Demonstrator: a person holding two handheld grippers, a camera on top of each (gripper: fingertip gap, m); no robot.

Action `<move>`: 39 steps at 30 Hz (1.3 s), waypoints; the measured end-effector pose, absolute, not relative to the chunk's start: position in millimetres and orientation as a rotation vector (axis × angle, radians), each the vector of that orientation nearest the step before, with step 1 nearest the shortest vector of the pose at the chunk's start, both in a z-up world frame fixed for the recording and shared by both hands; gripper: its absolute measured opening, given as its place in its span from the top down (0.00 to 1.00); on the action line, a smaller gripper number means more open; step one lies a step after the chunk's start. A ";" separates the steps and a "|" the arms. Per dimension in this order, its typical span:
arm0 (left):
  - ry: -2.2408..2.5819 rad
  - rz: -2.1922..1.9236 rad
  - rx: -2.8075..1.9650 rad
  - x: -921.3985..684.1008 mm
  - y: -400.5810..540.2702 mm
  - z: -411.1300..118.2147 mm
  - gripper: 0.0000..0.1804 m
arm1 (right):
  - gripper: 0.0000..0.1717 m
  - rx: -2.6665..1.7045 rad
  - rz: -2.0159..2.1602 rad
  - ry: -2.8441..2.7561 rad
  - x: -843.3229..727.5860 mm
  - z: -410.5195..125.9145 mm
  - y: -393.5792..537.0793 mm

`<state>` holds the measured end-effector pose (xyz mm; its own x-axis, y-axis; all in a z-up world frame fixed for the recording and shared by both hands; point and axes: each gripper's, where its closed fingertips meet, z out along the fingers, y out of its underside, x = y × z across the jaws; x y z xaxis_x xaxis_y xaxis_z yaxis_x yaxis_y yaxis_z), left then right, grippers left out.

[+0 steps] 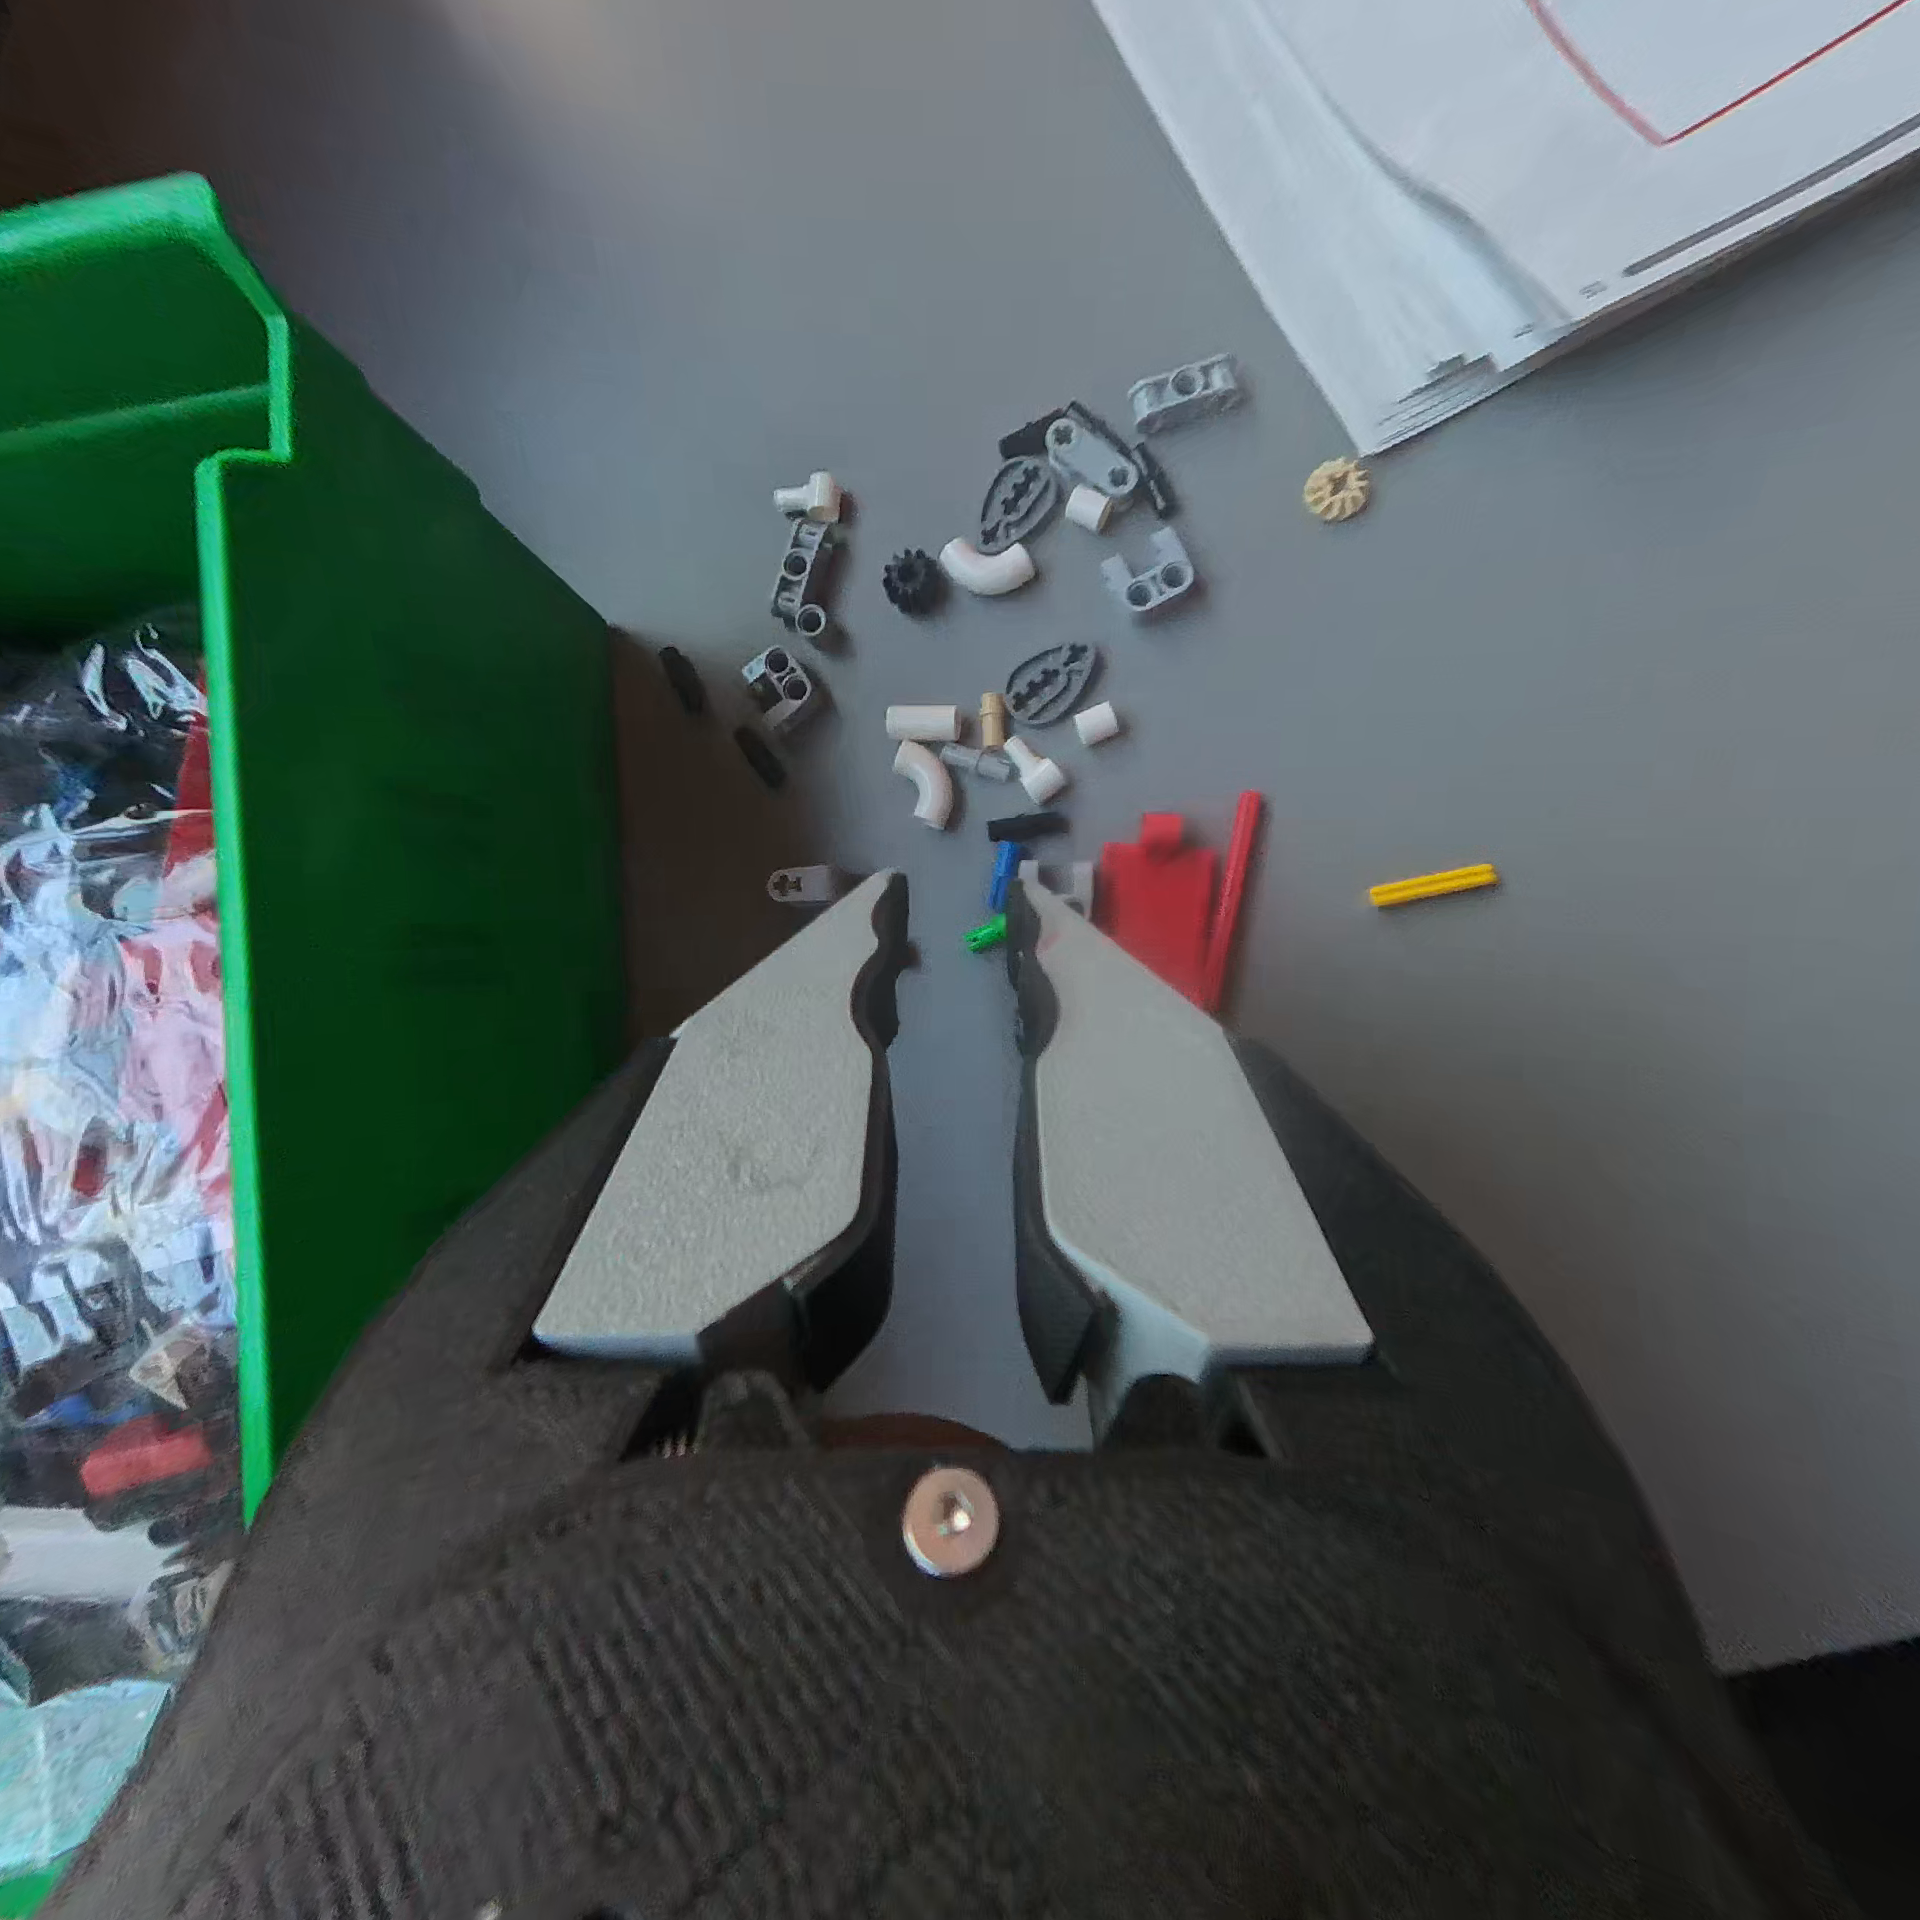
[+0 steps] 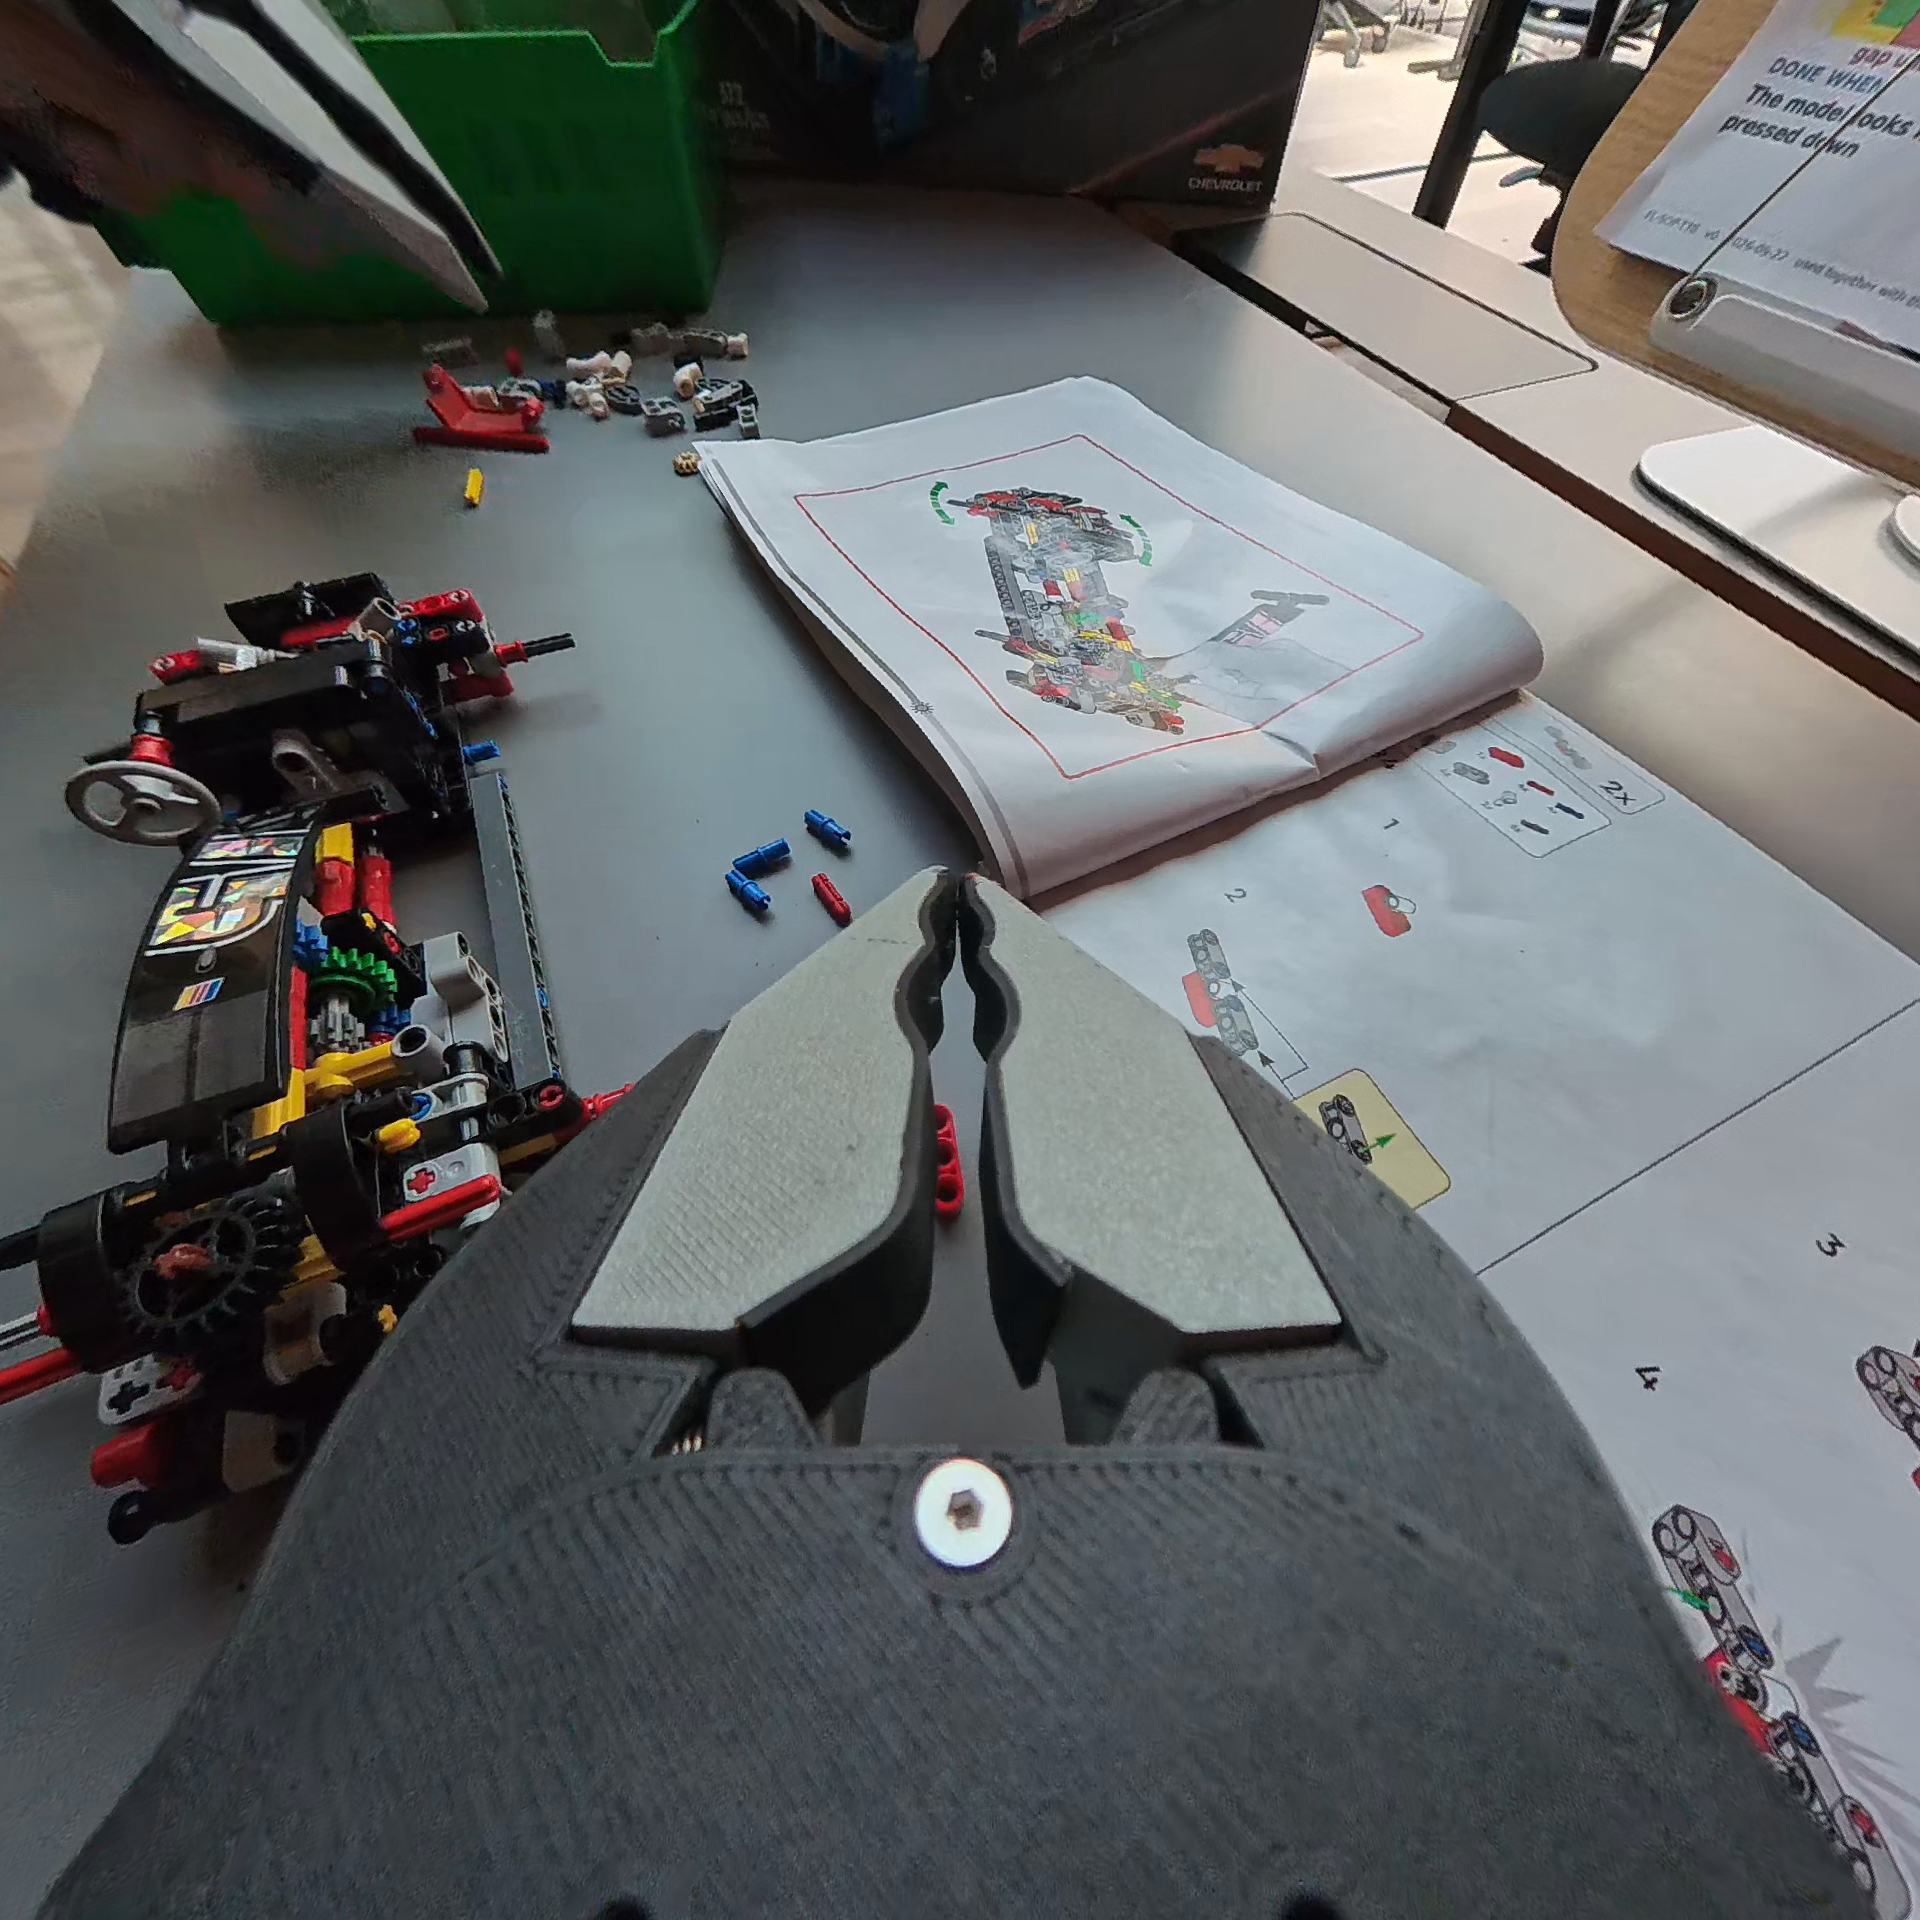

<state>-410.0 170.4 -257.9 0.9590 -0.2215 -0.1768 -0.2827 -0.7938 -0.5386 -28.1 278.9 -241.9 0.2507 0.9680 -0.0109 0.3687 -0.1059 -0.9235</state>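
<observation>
My left gripper is open and holds nothing. It hovers over a scatter of small building parts on the grey table. A green pin lies just inside its right fingertip, with a blue pin just ahead. A red flat piece and a red axle lie to the right. This gripper also shows in the right wrist view near the green bin. My right gripper is shut with nothing between its pads, by the edge of an open instruction booklet.
A green bin with bagged parts stands at the left. A part-built model car lies left of the right gripper, with blue pins and a red pin beside it. A yellow axle lies apart. A dark box stands behind. About 40 centimetres separates my left fingertips from my right. The green pin is about 4 centimetres from my left fingertips and 40 centimetres from my right. The right gripper is farther from the red flat piece, some 35 centimetres, than the left, some 4 centimetres.
</observation>
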 end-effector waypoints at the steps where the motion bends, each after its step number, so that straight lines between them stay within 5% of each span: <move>1: 0.345 0.136 -2.530 -412.4 171.8 -262.3 0.91 | 1.00 -1.641 0.851 -1.261 -28.0 -242.0 278.9; 27: 0.463 0.014 -2.650 -401.3 170.1 -291.4 0.98 | 1.00 -1.642 0.852 -1.274 -28.2 -242.9 277.7; 39: 0.458 0.032 -2.564 -392.9 178.7 -263.8 0.99 | 1.00 -1.641 0.849 -1.277 -28.4 -242.9 277.3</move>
